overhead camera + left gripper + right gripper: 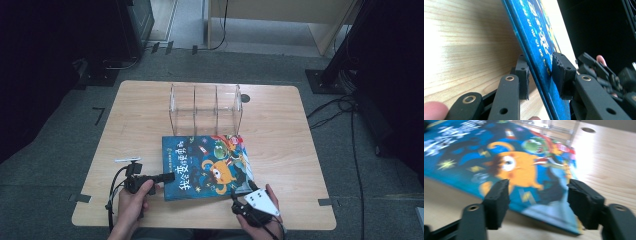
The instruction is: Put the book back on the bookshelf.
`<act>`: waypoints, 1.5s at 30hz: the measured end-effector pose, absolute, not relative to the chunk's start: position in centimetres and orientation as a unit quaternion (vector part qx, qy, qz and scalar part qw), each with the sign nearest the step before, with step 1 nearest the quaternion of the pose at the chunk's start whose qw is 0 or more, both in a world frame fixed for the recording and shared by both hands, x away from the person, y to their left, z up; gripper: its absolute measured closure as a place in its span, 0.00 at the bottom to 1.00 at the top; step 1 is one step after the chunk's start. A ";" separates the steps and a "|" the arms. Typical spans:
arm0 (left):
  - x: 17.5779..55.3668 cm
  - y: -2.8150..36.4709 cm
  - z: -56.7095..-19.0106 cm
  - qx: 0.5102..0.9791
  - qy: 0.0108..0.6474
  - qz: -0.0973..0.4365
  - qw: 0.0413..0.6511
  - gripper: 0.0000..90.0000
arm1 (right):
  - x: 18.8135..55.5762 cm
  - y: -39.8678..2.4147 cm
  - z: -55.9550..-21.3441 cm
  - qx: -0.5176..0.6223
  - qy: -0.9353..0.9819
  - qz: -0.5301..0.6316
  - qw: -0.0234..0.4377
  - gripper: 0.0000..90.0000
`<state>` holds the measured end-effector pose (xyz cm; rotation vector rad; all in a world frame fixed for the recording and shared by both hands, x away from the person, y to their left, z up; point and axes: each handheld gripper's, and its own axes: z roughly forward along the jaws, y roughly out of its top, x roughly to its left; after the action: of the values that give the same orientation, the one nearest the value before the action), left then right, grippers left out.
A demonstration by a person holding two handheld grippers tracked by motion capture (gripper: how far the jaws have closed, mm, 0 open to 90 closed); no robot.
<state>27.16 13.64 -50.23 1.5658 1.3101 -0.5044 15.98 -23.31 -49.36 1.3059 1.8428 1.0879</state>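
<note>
Left tongs (540,75) clamping flat glossy book (534,32), woodgrain table (461,50)

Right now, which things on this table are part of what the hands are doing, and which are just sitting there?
In use:
- blue picture book, lying flat, its left edge clamped in the left tool
- right tool, jaws apart just off the book's near right corner, not touching it

Just there:
- clear acrylic divider rack, empty, behind the book
- wooden table

The blue book (206,166) has large white Chinese characters across its cover, too small to read.
</note>
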 end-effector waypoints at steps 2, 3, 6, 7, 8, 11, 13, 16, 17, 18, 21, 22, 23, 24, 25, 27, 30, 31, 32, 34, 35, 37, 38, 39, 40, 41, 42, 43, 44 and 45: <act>27.2 13.6 -50.0 0.647 0.539 -0.211 0.496 0.77 | 16.9 -24.5 -48.9 0.516 0.685 0.412 0.307 0.49; 27.3 13.7 -50.0 0.647 0.538 -0.211 0.497 0.78 | 17.4 -25.2 -48.8 0.526 0.681 0.408 0.305 0.52; 27.3 13.6 -49.5 0.650 0.539 -0.209 0.492 0.78 | 19.2 -27.0 -48.6 0.561 0.662 0.399 0.297 0.63; 27.4 13.5 -49.4 0.650 0.540 -0.209 0.491 0.78 | 19.6 -27.3 -48.7 0.567 0.659 0.394 0.296 0.65; 27.5 13.5 -49.2 0.654 0.539 -0.208 0.489 0.78 | 20.2 -27.6 -48.8 0.574 0.659 0.388 0.294 0.68; 27.7 13.5 -48.6 0.658 0.538 -0.206 0.485 0.78 | 21.8 -28.2 -49.3 0.591 0.663 0.370 0.273 0.73; 27.9 13.4 -48.3 0.661 0.538 -0.205 0.481 0.78 | 22.7 -28.3 -49.8 0.602 0.665 0.358 0.259 0.76; 28.1 13.4 -48.0 0.667 0.537 -0.207 0.473 0.78 | 23.7 -28.3 -50.5 0.613 0.671 0.349 0.230 0.78; 28.1 13.4 -47.9 0.669 0.537 -0.207 0.471 0.77 | 23.9 -28.2 -50.7 0.616 0.672 0.346 0.222 0.78; 28.2 13.4 -47.8 0.669 0.538 -0.206 0.469 0.77 | 24.0 -28.1 -50.9 0.617 0.674 0.346 0.216 0.79; 28.4 13.5 -47.6 0.672 0.536 -0.208 0.466 0.77 | 24.0 -27.9 -51.1 0.619 0.673 0.348 0.207 0.82; 28.4 13.5 -47.5 0.674 0.535 -0.208 0.464 0.78 | 24.1 -27.9 -51.1 0.620 0.672 0.350 0.204 0.82; 28.5 13.5 -47.3 0.674 0.536 -0.208 0.464 0.78 | 24.1 -27.9 -51.1 0.619 0.672 0.352 0.202 0.83; 28.5 13.4 -47.2 0.675 0.536 -0.208 0.462 0.78 | 24.1 -27.8 -51.1 0.618 0.672 0.356 0.200 0.84; 28.6 13.4 -47.1 0.677 0.534 -0.209 0.462 0.78 | 24.1 -27.8 -51.1 0.618 0.672 0.357 0.199 0.83; 28.7 13.5 -46.6 0.679 0.533 -0.206 0.461 0.78 | 24.1 -28.0 -51.3 0.625 0.664 0.358 0.202 0.82; 28.8 13.7 -46.1 0.682 0.533 -0.200 0.459 0.79 | 24.3 -28.6 -51.7 0.639 0.651 0.358 0.197 0.84; 28.8 13.8 -46.0 0.684 0.533 -0.199 0.457 0.79 | 24.4 -28.6 -51.7 0.638 0.653 0.358 0.197 0.84; 28.9 13.7 -45.9 0.685 0.533 -0.198 0.455 0.79 | 24.4 -28.5 -51.6 0.636 0.656 0.357 0.195 0.85; 28.9 13.7 -45.7 0.687 0.533 -0.198 0.452 0.79 | 24.4 -28.2 -51.6 0.631 0.661 0.356 0.196 0.88; 29.0 13.7 -45.7 0.688 0.532 -0.198 0.452 0.79 | 24.4 -28.1 -51.6 0.631 0.661 0.354 0.198 0.90; 29.1 13.7 -45.6 0.690 0.532 -0.199 0.449 0.79 | 24.4 -28.1 -51.7 0.633 0.659 0.359 0.192 0.92; 29.2 13.7 -45.5 0.690 0.532 -0.199 0.448 0.79 | 24.4 -28.1 -51.7 0.633 0.658 0.360 0.191 0.93; 29.3 13.7 -45.5 0.690 0.532 -0.199 0.448 0.79 | 24.4 -28.1 -51.7 0.632 0.658 0.362 0.190 0.95; 29.3 13.7 -45.4 0.690 0.532 -0.200 0.447 0.79 | 24.4 -28.0 -51.8 0.631 0.659 0.362 0.191 0.97; 29.3 13.7 -45.4 0.691 0.532 -0.199 0.446 0.79 | 24.3 -27.9 -51.8 0.631 0.658 0.362 0.193 0.97; 29.4 13.7 -45.4 0.692 0.532 -0.199 0.446 0.79 | 24.3 -27.8 -51.8 0.630 0.659 0.362 0.194 0.98; 29.4 13.7 -45.3 0.692 0.533 -0.198 0.445 0.79 | 24.3 -27.8 -51.8 0.631 0.658 0.362 0.193 0.99; 29.4 13.7 -45.2 0.692 0.533 -0.198 0.446 0.79 | 24.3 -27.8 -51.8 0.630 0.659 0.363 0.192 1.00; 29.4 13.7 -45.1 0.693 0.531 -0.196 0.446 0.79 | 24.3 -27.8 -51.8 0.629 0.660 0.364 0.192 1.00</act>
<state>29.42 13.69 -45.13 1.7171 1.3167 -0.4866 24.29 -27.77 -51.84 1.7661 1.8523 1.0224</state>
